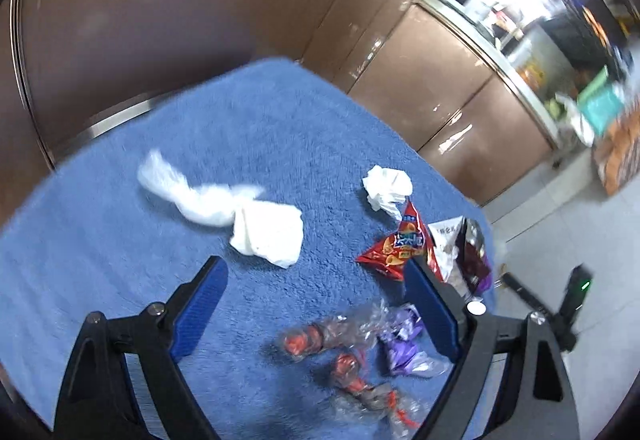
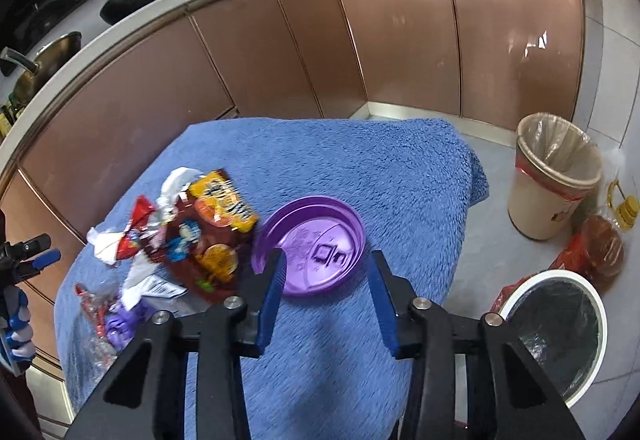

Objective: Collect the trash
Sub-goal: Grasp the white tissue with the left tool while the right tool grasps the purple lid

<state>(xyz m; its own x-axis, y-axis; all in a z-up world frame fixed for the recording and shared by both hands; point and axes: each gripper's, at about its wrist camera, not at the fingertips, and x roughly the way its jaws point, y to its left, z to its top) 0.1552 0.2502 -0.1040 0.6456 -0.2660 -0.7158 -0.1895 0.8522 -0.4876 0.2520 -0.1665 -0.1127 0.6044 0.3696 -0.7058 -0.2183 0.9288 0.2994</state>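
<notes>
While every piece of trash lies loose on the blue-towelled tabletop (image 2: 360,160), I hold both tools above it and the collecting has, by my reading, barely begun.

My left hand-held gripper (image 1: 316,280) has its jaws wide apart and nothing between the pads; below it, at six o'clock in the left wrist view, sit the clear candy wrappers (image 1: 352,364) and a crumpled purple wrapper (image 1: 400,348). At twelve o'clock from that tool lies a white tissue wad (image 1: 268,232), touching a twisted clear plastic bag (image 1: 180,184) at eleven o'clock. A second crumpled tissue (image 1: 386,186) rests at one o'clock, just above a red snack packet (image 1: 396,244) and a dark snack bag (image 1: 468,252) near the tabletop's edge.

My right hand-held gripper (image 2: 324,260) has its jaws partly apart, and they grip nothing; the purple plastic lid (image 2: 310,246) lies flat just past the fingertips. At ten o'clock from it, a heap of snack wrappers (image 2: 208,232) remains untouched.

On the floor at two o'clock stands a beige bin (image 2: 556,184) with a clear liner, and at four o'clock a white-rimmed bin (image 2: 556,328) with a black liner; the beige one looks empty, and I cannot tell what the other holds. Nothing seems yet collected; all of it is left to do.
</notes>
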